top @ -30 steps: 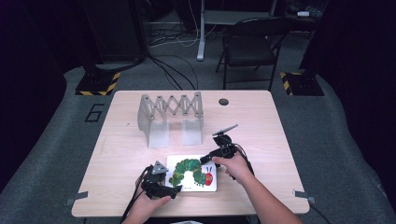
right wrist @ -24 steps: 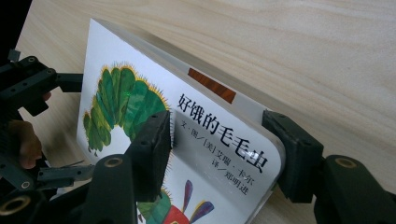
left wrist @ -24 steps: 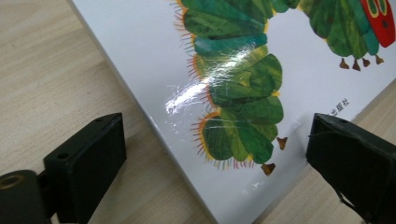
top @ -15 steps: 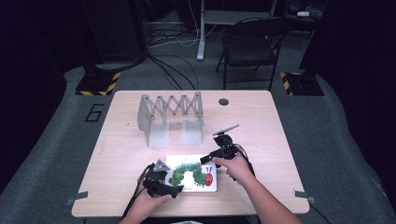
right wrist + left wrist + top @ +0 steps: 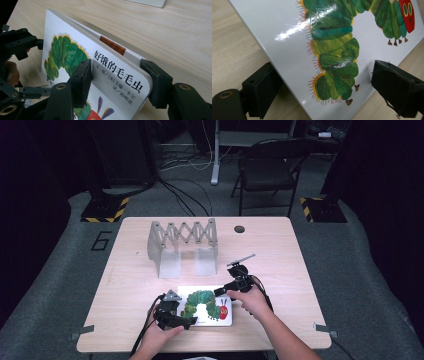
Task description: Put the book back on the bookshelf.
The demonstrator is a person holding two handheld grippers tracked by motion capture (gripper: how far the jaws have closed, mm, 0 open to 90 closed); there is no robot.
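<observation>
Right gripper view: right gripper (image 5: 115,80) pinches book (image 5: 110,65) corner, left gripper (image 5: 317,92) jaws just narrowed, astride near edge – lift prob. next.

I am working in a lab: my wooden table (image 5: 280,270) is standing on grey carpet, with cables (image 5: 180,195) and hazard-striped bases (image 5: 105,212) at the top.

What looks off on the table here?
Only the book: its title corner is lifted off the table, pinched in the right claw, so it sits tilted. The left claw straddles the opposite corner with visible gaps. The grey rack stands upright. No damage or spill visible.
</observation>
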